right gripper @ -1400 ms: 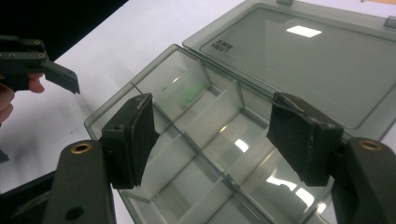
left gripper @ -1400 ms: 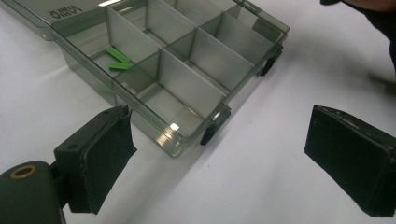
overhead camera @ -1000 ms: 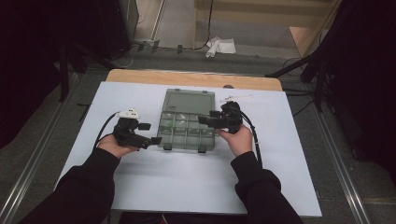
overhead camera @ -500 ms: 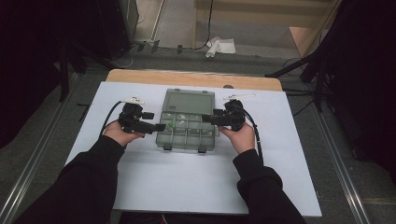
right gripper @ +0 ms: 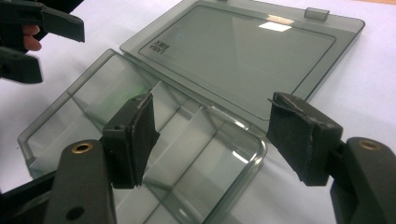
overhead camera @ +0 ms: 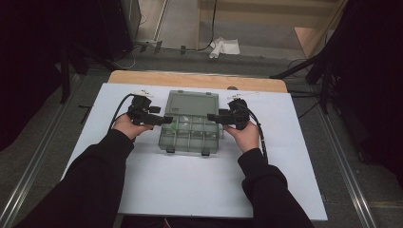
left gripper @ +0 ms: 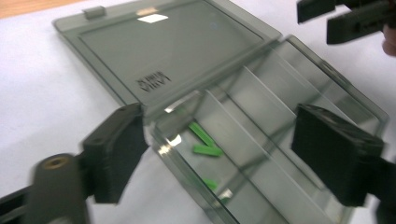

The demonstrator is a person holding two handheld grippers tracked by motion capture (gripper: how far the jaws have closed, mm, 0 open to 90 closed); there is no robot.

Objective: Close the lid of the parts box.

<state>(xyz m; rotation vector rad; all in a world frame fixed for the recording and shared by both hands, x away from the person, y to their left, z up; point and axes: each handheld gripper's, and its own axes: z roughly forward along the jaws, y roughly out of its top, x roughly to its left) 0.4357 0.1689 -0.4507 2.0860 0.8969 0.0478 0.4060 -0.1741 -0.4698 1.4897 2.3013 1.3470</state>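
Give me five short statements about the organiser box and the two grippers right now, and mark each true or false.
1. The clear organiser box has its lid open and lying flat on the table. True.
2. Small green pieces lie in a compartment near the left gripper. True.
3. The right gripper is clamped shut on the lid. False: its jaws stand apart, at the box's right edge.
4. The box is on bare wood. False: it sits on the white table surface.
5. The left gripper is open. True.
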